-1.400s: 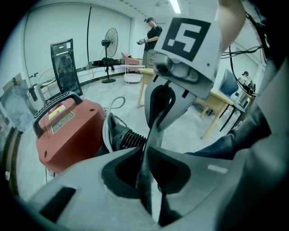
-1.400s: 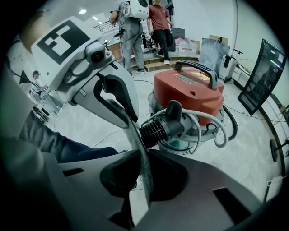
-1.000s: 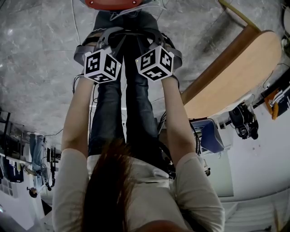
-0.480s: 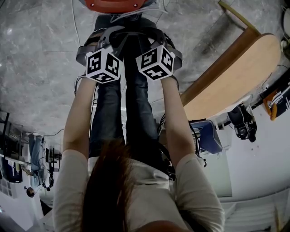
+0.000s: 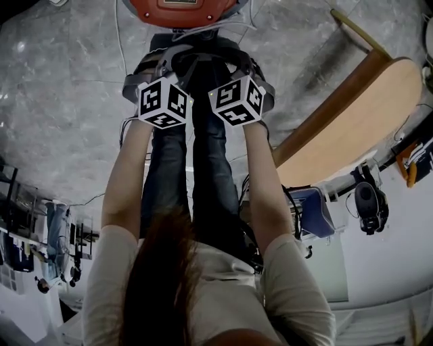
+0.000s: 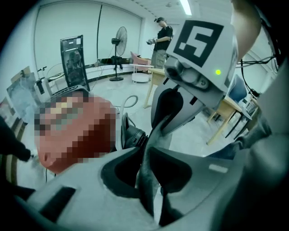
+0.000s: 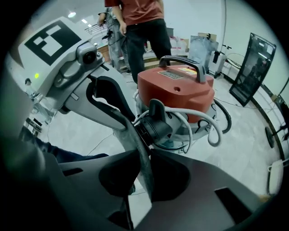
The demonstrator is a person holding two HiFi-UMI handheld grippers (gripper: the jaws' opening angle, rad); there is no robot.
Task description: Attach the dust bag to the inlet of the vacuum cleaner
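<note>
Grey stone floor (image 5: 61, 101) fills most of the head view, and we stand on it looking down our own legs. At the top edge is the red vacuum cleaner (image 5: 179, 10), with a wooden table (image 5: 352, 115) off to our right. The right gripper view shows the machine best: red body, black carrying handle, and a white hose (image 7: 203, 119) looped around its base.

The dust bag (image 7: 128, 131) is next in size. It is a band of grey fabric stretched between our two hands, in the air just in front of the machine. Just beyond the band is the black inlet (image 7: 153, 126), and we cannot tell whether the two touch. We see no part of the bag seated on it.

The left gripper (image 6: 143, 155) is pinched on one edge of that fabric and the right gripper (image 7: 143, 158) on the other. Both sets of jaws have just been easing apart, but the cloth lies between the pads in each view and they look to be pressing on it.

We judge the step in hand to be the approach and lining-up. The bag is held and close, but it is not yet on. The next move calls for a firm pinch on both edges. Then we centre the bag's mouth on the inlet and push it squarely over the rim with both hands together, so neither edge slips free.
</note>
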